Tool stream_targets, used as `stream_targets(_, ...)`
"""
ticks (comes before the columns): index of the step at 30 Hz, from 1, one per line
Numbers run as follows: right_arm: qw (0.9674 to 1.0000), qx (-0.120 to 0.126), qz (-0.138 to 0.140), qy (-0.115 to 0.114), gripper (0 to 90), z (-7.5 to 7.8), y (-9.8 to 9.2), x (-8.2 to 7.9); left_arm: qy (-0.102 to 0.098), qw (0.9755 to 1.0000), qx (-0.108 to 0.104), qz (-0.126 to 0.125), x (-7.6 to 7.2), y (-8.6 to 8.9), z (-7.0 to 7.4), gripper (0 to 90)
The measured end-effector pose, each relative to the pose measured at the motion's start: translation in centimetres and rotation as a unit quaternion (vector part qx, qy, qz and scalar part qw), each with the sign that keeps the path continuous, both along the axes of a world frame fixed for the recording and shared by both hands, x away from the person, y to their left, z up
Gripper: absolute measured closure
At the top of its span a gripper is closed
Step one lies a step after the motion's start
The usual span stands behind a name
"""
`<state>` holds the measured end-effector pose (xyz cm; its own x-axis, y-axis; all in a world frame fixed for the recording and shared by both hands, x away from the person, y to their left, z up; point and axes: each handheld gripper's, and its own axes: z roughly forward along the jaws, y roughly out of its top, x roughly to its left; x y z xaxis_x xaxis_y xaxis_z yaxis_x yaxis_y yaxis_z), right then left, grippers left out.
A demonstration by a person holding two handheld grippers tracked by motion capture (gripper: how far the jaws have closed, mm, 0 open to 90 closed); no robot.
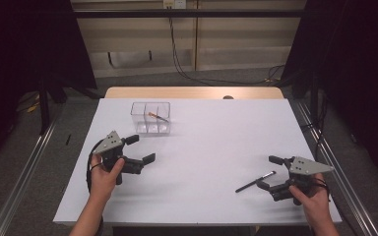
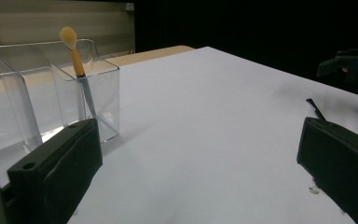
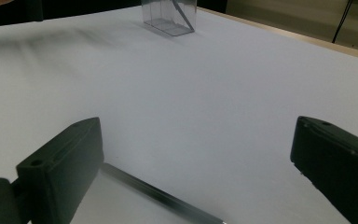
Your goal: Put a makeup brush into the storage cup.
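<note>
A clear three-part organizer stands at the back left of the white table. A tan-tipped brush leans in its right compartment, and it stands tip up in the left gripper view. My left gripper is open just in front of the organizer, with nothing between its jaws. A black brush lies flat at the front right. My right gripper is open around the brush's end; its handle runs along the table between the jaws.
Bare white tabletop stretches between the two grippers. The table's wooden back edge meets a floor with cables behind. Metal rails run along both sides. The right gripper and the black brush appear far off in the left gripper view.
</note>
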<state>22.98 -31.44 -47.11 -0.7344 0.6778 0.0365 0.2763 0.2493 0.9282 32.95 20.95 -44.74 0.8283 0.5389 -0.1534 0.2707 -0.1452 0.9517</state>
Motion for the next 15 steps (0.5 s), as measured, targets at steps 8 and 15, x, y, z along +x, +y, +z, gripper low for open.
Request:
stream_targets(8,1.0,-0.001,0.001,0.001,2.3,0.0,0.0,0.0,0.0,0.9999,0.011,-0.005,-0.8,0.6,-0.2,0.0)
stream_targets(15,1.0,-0.003,0.004,0.002,2.3,-0.1,0.1,0.0,0.001,0.9999,0.016,-0.005,-1.4,1.1,-0.4,0.0)
